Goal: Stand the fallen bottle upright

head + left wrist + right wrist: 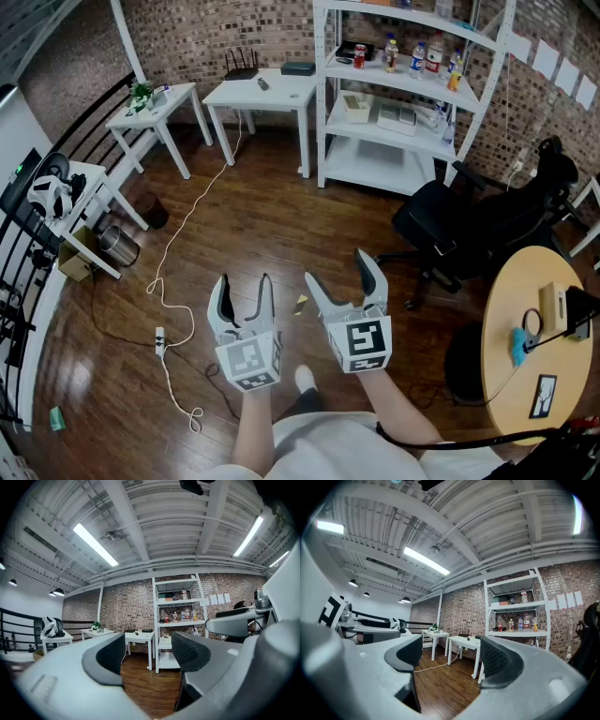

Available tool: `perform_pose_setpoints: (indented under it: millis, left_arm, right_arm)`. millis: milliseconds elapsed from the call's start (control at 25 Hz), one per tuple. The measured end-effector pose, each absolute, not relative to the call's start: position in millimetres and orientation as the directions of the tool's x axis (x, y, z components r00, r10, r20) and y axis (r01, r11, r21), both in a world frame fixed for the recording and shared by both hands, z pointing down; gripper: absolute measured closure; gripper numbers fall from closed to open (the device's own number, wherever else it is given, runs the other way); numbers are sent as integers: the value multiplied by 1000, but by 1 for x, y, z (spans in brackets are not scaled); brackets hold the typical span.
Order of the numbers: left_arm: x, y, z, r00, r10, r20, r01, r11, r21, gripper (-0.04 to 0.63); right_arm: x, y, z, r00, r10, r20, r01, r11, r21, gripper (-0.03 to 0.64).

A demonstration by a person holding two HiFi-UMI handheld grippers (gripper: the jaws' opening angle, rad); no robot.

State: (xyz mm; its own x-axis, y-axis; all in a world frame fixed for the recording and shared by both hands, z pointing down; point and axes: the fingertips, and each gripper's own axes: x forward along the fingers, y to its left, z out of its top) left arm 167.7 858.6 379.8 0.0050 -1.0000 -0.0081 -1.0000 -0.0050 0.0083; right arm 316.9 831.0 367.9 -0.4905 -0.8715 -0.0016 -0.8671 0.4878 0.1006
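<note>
Several bottles (419, 56) stand in a row on an upper shelf of the white rack (323, 112) against the brick wall, beside a red can (359, 56). From this distance I cannot make out a bottle lying on its side. The same bottles (183, 616) show small in the left gripper view, and as bottles (520, 623) in the right gripper view. My left gripper (245, 286) and right gripper (339, 272) hover side by side over the wooden floor, level and facing the rack from a few steps away. Both are open with nothing between their jaws.
Two white tables (267, 94) (155, 108) stand left of the rack. A black office chair (469, 225) and a round wooden table (525, 328) are at the right. A white cable with a power strip (159, 337) trails over the floor at the left, near a metal bin (117, 246).
</note>
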Motion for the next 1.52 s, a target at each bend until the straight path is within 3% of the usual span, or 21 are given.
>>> perform_pose_setpoints:
  millis: [320, 560, 720, 1040, 1320, 1520]
  left_arm:
    - [118, 730, 360, 60, -998, -11, -998, -60, 19, 276]
    - [84, 648, 369, 10, -1000, -9, -999, -10, 30, 276]
    - [79, 566, 387, -6, -999, 32, -999, 8, 43, 276]
    - [54, 429, 373, -65, -998, -6, -997, 64, 40, 276]
    - [41, 315, 378, -51, -997, 53, -999, 51, 11, 276]
    - [15, 220, 413, 2, -999, 49, -1000, -1, 23, 276]
  right_arm:
    - [245, 706, 369, -543, -837, 72, -834, 547, 70, 256]
    - [207, 612, 380, -602, -794, 85, -790, 608, 78, 256]
    - [196, 529, 397, -644, -752, 140, -748, 657, 88, 256]
    - [180, 382, 380, -691, -718, 88, -716, 696, 62, 256]
    - [151, 279, 394, -743, -657, 126, -662, 749, -4, 287]
    - [127, 187, 432, -709, -683, 173, -692, 722, 16, 291]
